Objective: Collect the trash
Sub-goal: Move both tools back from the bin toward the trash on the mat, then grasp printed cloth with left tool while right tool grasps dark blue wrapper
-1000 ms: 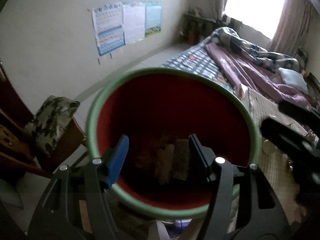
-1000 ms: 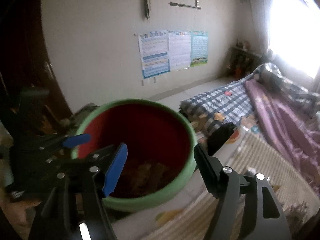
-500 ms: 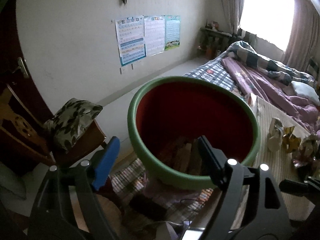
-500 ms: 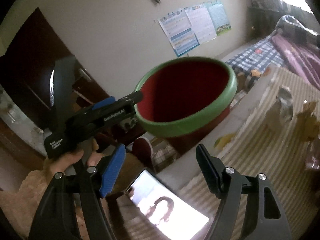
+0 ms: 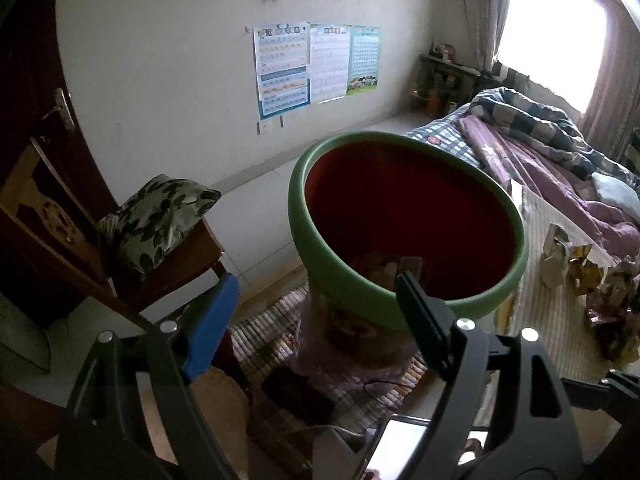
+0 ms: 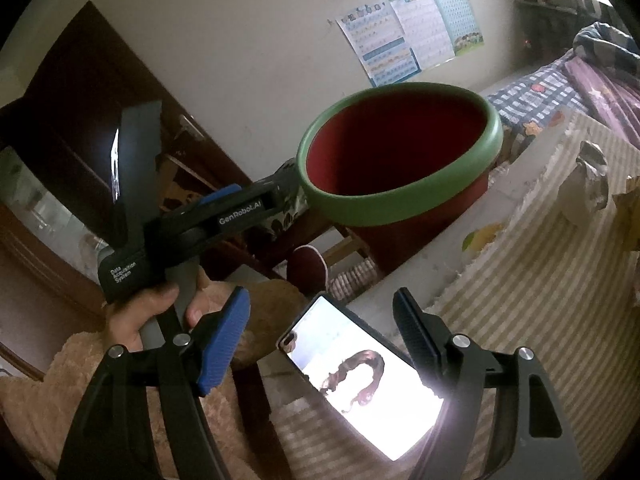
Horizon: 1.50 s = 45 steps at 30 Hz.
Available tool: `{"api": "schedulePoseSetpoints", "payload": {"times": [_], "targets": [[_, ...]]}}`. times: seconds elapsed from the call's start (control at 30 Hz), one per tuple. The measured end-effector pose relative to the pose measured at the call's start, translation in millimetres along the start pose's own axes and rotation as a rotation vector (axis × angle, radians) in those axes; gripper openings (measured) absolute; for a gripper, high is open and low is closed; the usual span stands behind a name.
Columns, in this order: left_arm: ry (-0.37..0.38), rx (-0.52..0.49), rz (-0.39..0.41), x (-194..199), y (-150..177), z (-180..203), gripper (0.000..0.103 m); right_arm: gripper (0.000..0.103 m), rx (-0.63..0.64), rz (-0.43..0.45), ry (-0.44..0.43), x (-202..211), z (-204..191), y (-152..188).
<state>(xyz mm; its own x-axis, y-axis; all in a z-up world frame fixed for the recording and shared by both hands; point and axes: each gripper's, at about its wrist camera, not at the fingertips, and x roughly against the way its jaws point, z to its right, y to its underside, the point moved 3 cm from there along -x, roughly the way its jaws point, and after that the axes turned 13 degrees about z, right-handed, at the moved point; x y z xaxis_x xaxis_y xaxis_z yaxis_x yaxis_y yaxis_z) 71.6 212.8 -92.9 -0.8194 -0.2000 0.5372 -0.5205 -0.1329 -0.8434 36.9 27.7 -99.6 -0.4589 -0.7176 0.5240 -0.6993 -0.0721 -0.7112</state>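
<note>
A red trash bin with a green rim (image 5: 392,312) stands on the floor by the bed edge, with paper scraps (image 5: 384,268) at its bottom. It also shows in the right wrist view (image 6: 400,200). My left gripper (image 5: 316,312) is open and empty, just short of the bin's near rim. My right gripper (image 6: 320,332) is open and empty, above a lit phone (image 6: 360,376). Crumpled wrappers (image 5: 580,272) lie on the striped mat (image 5: 560,320) to the right; one wrapper shows in the right wrist view (image 6: 588,180).
A wooden chair with a floral cushion (image 5: 156,216) stands left of the bin. A dark door (image 5: 24,120) is at far left. A bed with rumpled blankets (image 5: 540,140) fills the right. A woven rug (image 5: 272,340) lies under the bin.
Both grippers have pulled back from the bin. The left one backed away so the whole rim shows; the right one swung left and down over the phone.
</note>
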Motion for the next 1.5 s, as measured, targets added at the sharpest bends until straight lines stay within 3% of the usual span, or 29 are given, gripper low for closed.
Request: {"api": "schedulePoseSetpoints", "payload": {"times": [0.27,0.4,0.53,0.63,0.73,0.83,0.9,1.1,1.23,1.3,1.47,1.5], "targets": [[0.009,-0.02,0.006,1.5,2.0,5.8,0.078,0.072,-0.002,0.011,0.045,9.7,10.0,8.2],[0.044,-0.033,0.026,8.1,-0.8,17.6,0.078,0.072,0.061,0.081,0.198,30.4,30.7,2.3],[0.196,-0.09,0.074,20.4,-18.2,64.1,0.078,0.072,0.03,0.099,0.321,53.1,67.5,9.2],[0.361,-0.155,0.073,19.0,-28.8,122.5,0.078,0.072,-0.034,0.096,0.39,70.0,95.0,26.5],[0.51,-0.215,0.028,4.2,-31.6,183.0,0.078,0.072,-0.099,0.104,0.444,87.3,116.2,41.9],[0.569,-0.273,-0.059,-25.8,-20.9,231.0,0.077,0.072,-0.128,0.121,0.498,106.7,129.3,48.0],[0.57,-0.306,-0.126,-51.1,-7.7,256.6,0.068,0.072,-0.123,0.141,0.536,122.1,135.2,48.9],[0.572,-0.281,-0.279,-98.1,16.5,275.7,0.049,0.072,-0.137,0.195,0.615,158.1,149.6,40.5],[0.592,-0.246,-0.283,-100.4,18.7,271.9,0.045,0.072,-0.142,0.208,0.644,164.8,157.0,28.8],[0.589,-0.249,-0.267,-93.6,16.4,263.9,0.031,0.072,-0.124,0.218,0.654,172.7,158.7,21.7],[0.59,-0.216,-0.21,-68.4,7.3,243.5,0.03,0.072,-0.026,0.258,0.71,201.3,169.3,-10.7],[0.588,-0.21,-0.201,-64.5,6.2,241.3,0.03,0.077,-0.01,0.26,0.727,207.1,174.9,-18.0]]}}
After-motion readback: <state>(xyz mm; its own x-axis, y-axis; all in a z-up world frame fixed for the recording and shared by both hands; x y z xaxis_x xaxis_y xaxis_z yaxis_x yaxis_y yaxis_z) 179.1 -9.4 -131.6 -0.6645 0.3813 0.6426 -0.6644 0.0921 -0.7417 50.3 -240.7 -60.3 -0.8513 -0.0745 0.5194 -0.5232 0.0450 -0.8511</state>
